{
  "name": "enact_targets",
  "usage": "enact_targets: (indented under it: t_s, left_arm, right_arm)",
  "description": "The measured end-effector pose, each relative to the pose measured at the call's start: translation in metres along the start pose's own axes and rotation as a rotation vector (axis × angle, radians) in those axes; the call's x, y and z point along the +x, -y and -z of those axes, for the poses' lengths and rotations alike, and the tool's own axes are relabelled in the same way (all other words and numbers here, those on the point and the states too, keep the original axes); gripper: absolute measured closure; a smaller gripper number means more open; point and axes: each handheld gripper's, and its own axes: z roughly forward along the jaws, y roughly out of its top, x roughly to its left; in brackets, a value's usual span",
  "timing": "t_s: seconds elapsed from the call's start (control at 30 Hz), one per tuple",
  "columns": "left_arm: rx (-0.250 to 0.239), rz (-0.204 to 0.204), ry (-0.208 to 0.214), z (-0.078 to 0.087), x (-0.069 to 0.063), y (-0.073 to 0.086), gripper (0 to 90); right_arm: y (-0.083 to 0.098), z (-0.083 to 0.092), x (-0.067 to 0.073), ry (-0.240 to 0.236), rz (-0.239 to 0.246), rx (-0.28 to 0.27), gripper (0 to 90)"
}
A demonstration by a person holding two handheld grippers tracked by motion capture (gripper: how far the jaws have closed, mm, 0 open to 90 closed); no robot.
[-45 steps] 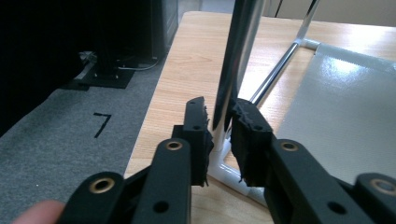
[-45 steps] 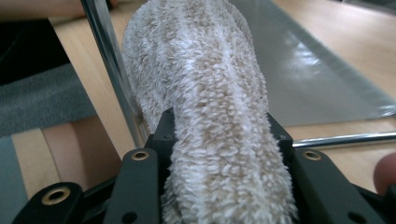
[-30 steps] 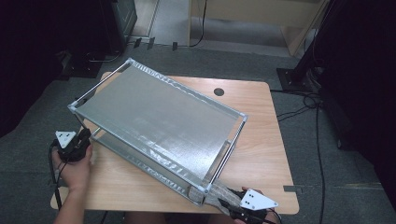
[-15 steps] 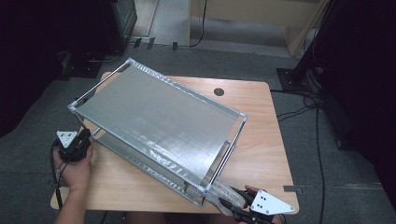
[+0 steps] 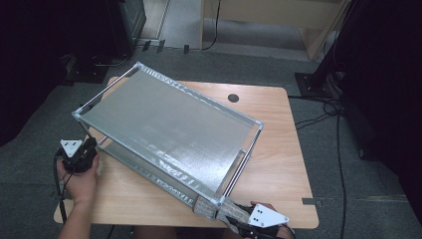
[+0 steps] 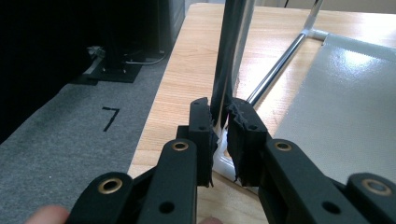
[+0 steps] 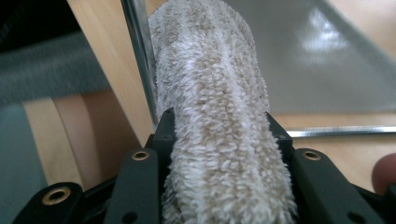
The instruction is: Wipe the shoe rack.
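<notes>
We are clamping the left gripper (image 6: 219, 126) on the rack's upright post (image 6: 231, 56) at the table's left edge, while the right gripper (image 7: 219, 135) is pressing a rolled towel (image 7: 215, 116) lengthwise against the rack's (image 5: 169, 124) near corner.

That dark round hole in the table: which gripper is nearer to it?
Roughly equal; perhaps the right. The hole lies beyond the rack; the left gripper sits at the near-left corner, the right gripper at the near-right.

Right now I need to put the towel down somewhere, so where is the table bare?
Bare wood lies on the table right of the metal rack, out to the far corner by the round hole. A narrower strip runs along the near edge between the left gripper and right gripper. The rack crowds the left half.
</notes>
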Motion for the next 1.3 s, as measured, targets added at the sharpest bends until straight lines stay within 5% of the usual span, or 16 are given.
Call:
enact_targets:
  t_s: [0.1, 0.27, 0.6, 0.87, 1.1, 1.17, 1.3]
  left_arm:
    - [0.002, -0.007, -0.002, 0.000, 0.000, 0.000, 80.8]
    - [0.005, -0.007, -0.003, 0.000, -0.001, 0.000, 81.1]
    - [0.003, 0.006, 0.009, 0.001, 0.001, 0.000, 81.8]
    - [-0.023, 0.027, 0.045, 0.004, 0.004, 0.002, 81.5]
    - [-0.077, 0.018, 0.116, 0.007, 0.005, 0.003, 84.3]
    - [-0.102, 0.020, 0.170, 0.006, 0.002, 0.003, 77.6]
    - [-0.118, -0.006, 0.171, 0.004, -0.003, 0.000, 67.6]
  right_arm:
    - [-0.005, 0.003, 0.001, 0.005, -0.001, -0.021, 60.0]
    - [0.004, -0.019, 0.003, 0.065, 0.017, 0.115, 60.7]
    - [0.003, -0.040, -0.017, 0.114, -0.092, 0.200, 62.5]
    - [0.002, -0.042, -0.041, 0.073, -0.156, 0.211, 63.0]
    - [0.003, -0.038, -0.050, 0.063, -0.152, 0.221, 63.3]
    - [0.004, -0.038, -0.052, 0.051, -0.154, 0.215, 63.4]
    - [0.005, -0.037, -0.055, 0.035, -0.151, 0.214, 63.4]
